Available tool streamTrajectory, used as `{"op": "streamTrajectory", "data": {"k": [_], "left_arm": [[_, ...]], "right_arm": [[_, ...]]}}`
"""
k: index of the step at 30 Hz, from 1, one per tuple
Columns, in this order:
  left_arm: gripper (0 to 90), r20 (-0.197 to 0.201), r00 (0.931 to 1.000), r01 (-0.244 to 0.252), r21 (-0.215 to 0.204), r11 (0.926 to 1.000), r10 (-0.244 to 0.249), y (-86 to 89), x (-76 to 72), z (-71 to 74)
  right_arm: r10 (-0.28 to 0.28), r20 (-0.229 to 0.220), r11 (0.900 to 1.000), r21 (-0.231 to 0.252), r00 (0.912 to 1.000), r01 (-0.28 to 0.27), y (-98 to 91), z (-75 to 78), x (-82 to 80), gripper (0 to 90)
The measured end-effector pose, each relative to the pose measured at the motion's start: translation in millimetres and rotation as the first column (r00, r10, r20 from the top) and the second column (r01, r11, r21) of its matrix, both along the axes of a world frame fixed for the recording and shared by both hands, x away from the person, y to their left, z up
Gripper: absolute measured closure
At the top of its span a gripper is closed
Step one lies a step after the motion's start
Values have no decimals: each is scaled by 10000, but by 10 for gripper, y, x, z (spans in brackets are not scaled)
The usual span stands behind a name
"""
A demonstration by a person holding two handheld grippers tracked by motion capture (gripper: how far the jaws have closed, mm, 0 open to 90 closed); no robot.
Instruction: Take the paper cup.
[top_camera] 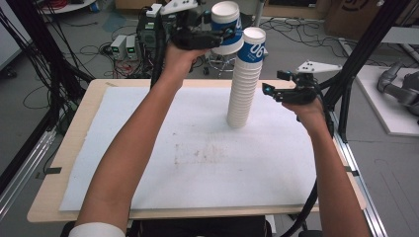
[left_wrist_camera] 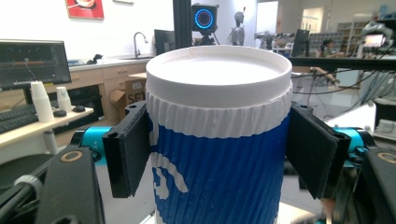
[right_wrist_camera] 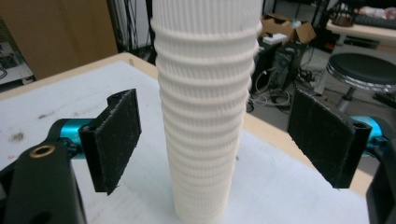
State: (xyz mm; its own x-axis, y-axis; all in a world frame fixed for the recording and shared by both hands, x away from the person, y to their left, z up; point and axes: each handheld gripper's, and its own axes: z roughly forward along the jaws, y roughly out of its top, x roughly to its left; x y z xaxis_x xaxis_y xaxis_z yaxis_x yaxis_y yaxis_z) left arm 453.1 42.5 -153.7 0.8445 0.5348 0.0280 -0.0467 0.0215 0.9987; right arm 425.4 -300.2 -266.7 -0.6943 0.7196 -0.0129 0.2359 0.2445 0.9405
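Note:
A blue and white ribbed paper cup (top_camera: 225, 19) is held up in the air behind the table's far edge, to the left of and slightly above the stack's top. My left gripper (top_camera: 222, 37) is shut on it; in the left gripper view both pads (left_wrist_camera: 126, 154) press the cup (left_wrist_camera: 219, 182) just below its white rim. A tall stack of ribbed white cups (top_camera: 243, 94), topped by a blue cup (top_camera: 253, 47), stands on the white sheet. My right gripper (top_camera: 274, 83) is open just right of the stack. In the right gripper view the stack (right_wrist_camera: 203, 116) rises between the jaws with gaps on both sides.
The white sheet (top_camera: 197, 163) covers a wooden board (top_camera: 74, 163). Black frame posts (top_camera: 356, 54) stand at the right and left sides. Cables and boxes lie on the floor behind the table, and a stool (right_wrist_camera: 362, 70) stands beyond its far edge.

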Motion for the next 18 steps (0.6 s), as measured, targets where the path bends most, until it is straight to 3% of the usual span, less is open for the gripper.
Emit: {"op": "streamTrajectory", "data": {"k": [4, 6, 8, 10, 18], "left_arm": [[279, -295, 9995, 145, 221, 9997, -138, 213, -91, -236], [279, -414, 9989, 227, 277, 9994, -215, 312, -148, -363], [279, -498, 9986, 178, 500, 9986, -153, 402, -213, -517], [279, -551, 9983, 222, 644, 9977, -187, 464, -256, -644], [278, -1057, 9938, 450, 1072, 9932, -336, 588, -440, -1199]], "right_arm": [[27, 23, 10000, 29, 10000, -27, -104, -51, -129, 180], [88, -96, 9996, -262, 9999, -90, -146, -151, -269, 180], [196, -91, 9996, -220, 9998, -198, -155, -201, -320, 180], [310, -167, 9994, -163, 9994, -312, -161, -367, -464, 180], [406, -410, 9991, -77, 9983, -409, -108, -693, -626, 180]]}}
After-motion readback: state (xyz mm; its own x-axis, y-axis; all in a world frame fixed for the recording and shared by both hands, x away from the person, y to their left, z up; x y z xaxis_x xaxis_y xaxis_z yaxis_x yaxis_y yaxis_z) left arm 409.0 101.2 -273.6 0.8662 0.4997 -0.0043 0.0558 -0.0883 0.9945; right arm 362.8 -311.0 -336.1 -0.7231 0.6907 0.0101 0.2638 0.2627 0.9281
